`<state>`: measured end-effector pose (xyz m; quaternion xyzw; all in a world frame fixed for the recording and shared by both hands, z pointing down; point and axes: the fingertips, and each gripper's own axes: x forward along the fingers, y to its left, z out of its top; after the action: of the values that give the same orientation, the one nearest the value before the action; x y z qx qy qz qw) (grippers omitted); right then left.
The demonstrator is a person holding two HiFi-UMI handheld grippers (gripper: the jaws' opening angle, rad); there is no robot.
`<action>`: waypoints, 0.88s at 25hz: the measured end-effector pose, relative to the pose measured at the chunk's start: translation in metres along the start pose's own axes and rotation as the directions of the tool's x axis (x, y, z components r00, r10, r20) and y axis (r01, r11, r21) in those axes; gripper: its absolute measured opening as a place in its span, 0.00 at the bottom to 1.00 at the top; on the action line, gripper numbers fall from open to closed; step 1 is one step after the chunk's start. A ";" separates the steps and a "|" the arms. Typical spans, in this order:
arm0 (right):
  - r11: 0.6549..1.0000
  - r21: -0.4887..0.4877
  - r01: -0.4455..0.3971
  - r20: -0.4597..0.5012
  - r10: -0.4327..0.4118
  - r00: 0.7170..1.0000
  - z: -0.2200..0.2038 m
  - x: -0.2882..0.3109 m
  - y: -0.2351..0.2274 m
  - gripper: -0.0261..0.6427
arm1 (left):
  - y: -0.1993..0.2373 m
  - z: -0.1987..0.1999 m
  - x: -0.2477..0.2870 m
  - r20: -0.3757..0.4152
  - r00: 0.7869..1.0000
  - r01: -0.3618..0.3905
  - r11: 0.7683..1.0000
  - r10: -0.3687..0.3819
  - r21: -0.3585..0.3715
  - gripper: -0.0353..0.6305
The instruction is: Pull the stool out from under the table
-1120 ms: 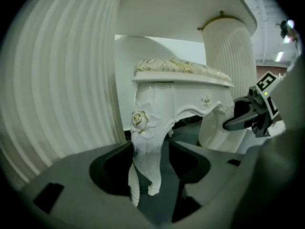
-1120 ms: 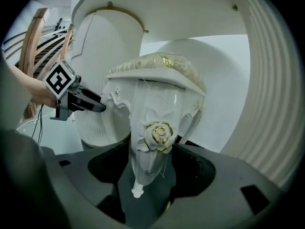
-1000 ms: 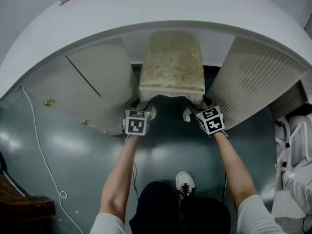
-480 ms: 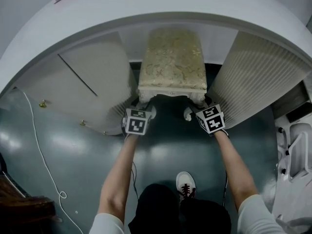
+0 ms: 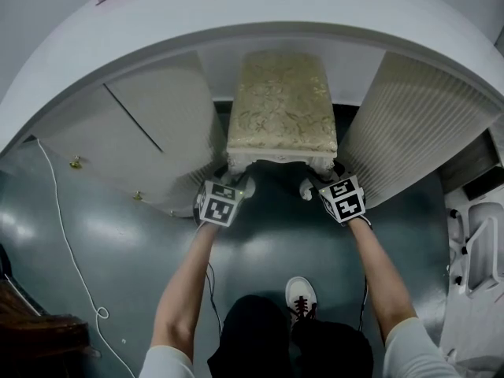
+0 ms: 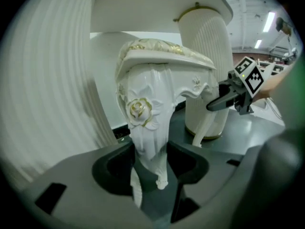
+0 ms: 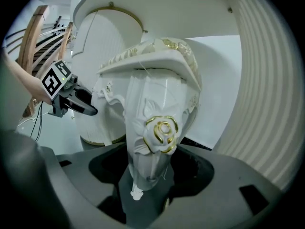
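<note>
The stool (image 5: 281,105) has a cream and gold patterned seat and white carved legs, and stands between the table's two fluted pedestals under the white tabletop (image 5: 236,14). My left gripper (image 5: 236,183) is at the stool's front left leg (image 6: 145,123); in the left gripper view (image 6: 150,163) the leg fills the gap and the jaws are closing on it. My right gripper (image 5: 315,184) holds the front right leg (image 7: 155,137), which has a gold rose, between its jaws (image 7: 147,175). Each gripper view shows the other gripper (image 6: 228,95) (image 7: 78,103) across the stool.
The fluted pedestals (image 5: 150,132) (image 5: 409,124) flank the stool closely on both sides. A white cable (image 5: 67,242) trails over the dark floor at left. A white frame (image 5: 476,250) stands at the right edge. My shoe (image 5: 299,294) is behind the grippers.
The stool's front edge and both grippers have come a little toward me. Both grippers have stayed on the front legs.
</note>
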<state>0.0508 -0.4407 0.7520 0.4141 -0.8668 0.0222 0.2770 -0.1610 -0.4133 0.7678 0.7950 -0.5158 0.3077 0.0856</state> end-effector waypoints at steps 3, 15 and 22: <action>1.000 -0.012 0.004 -0.004 -0.004 1.000 -0.007 -0.012 0.009 0.46 | -0.010 -0.009 -0.011 -0.010 1.000 0.004 1.000 -0.004 0.026 0.38; 0.999 -0.042 0.006 -0.009 -0.007 1.000 -0.024 -0.049 0.045 0.46 | -0.035 -0.035 -0.052 -0.005 1.000 0.010 0.996 -0.009 0.084 0.38; 0.999 -0.041 -0.001 -0.025 0.000 1.000 -0.036 -0.076 0.061 0.46 | -0.054 -0.046 -0.077 -0.012 0.999 0.045 0.998 -0.045 0.039 0.38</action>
<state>0.0611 -0.3374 0.7564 0.4079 -0.8636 0.0095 0.2962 -0.1537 -0.3092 0.7700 0.8061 -0.4912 0.3202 0.0800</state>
